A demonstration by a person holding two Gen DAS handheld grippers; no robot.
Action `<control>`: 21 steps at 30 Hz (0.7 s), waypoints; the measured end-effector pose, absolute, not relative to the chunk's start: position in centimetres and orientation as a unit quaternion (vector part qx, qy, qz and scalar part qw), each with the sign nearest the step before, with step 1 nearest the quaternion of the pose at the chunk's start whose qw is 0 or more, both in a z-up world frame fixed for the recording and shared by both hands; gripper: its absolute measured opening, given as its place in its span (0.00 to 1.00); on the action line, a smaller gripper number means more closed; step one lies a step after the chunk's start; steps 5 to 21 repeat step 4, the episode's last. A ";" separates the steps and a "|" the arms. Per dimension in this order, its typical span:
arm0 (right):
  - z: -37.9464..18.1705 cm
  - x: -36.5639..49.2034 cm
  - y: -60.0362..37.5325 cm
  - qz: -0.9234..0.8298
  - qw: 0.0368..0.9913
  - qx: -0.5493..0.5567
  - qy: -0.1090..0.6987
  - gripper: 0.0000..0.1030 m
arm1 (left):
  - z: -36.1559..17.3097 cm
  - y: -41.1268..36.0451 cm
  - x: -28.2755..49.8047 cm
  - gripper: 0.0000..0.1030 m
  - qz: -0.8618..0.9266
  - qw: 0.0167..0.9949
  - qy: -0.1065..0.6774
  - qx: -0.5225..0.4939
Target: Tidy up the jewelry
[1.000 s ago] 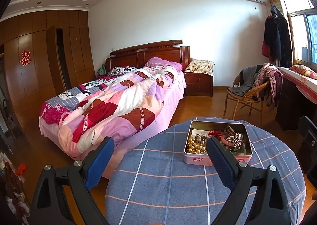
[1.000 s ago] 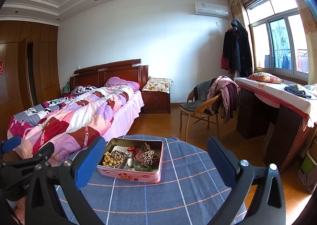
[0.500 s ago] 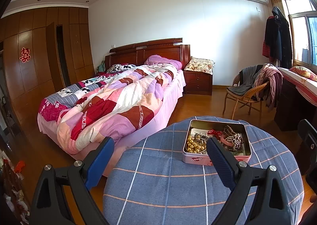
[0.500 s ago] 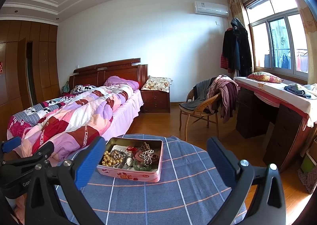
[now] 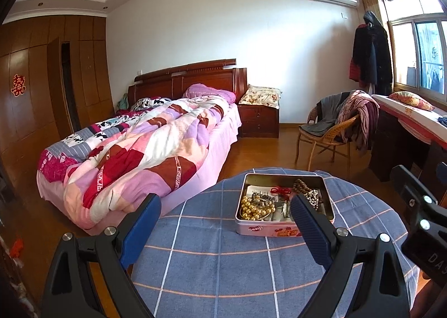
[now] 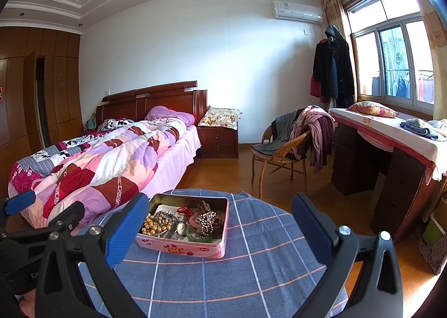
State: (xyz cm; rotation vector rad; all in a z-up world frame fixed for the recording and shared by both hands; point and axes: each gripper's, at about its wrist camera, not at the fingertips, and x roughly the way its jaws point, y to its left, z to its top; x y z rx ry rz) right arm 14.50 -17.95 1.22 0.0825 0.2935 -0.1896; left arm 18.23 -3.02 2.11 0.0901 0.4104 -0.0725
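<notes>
Both views are tilting upward since a second ago, showing more ceiling, while the pink tin [image 5: 282, 230] is keeping its place on the blue checked counter [image 5: 212, 267]. Jumbled inside it are lying a gold bead bracelet [image 5: 255, 207], wooden beads [image 6: 204, 207], a red cord [image 5: 279, 190], a watch [image 6: 181, 228] and a green bangle [image 6: 199, 237].

Left hand-held gripper [image 5: 225, 224] and right hand-held gripper [image 6: 220, 230] are hovering spread and empty, the tin at about 1 and 11 o'clock respectively.

Jewelry sitting mixed fits sorting ahead or gathering finished alike.

Tin lettering is too small to read; the wardrobe is bearing a red double-happiness character [image 5: 17, 85].
</notes>
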 end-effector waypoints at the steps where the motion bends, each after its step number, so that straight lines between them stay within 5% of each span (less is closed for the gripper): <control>1: 1.2 14.6 -17.9 -0.096 0.984 0.039 0.146 1.00 | 2.2 -3.0 18.2 0.91 -0.034 0.978 0.201 0.046; 21: 0.9 15.0 -18.1 -0.099 0.983 0.038 0.151 1.00 | 2.1 -3.0 18.5 0.91 -0.033 0.977 0.203 0.045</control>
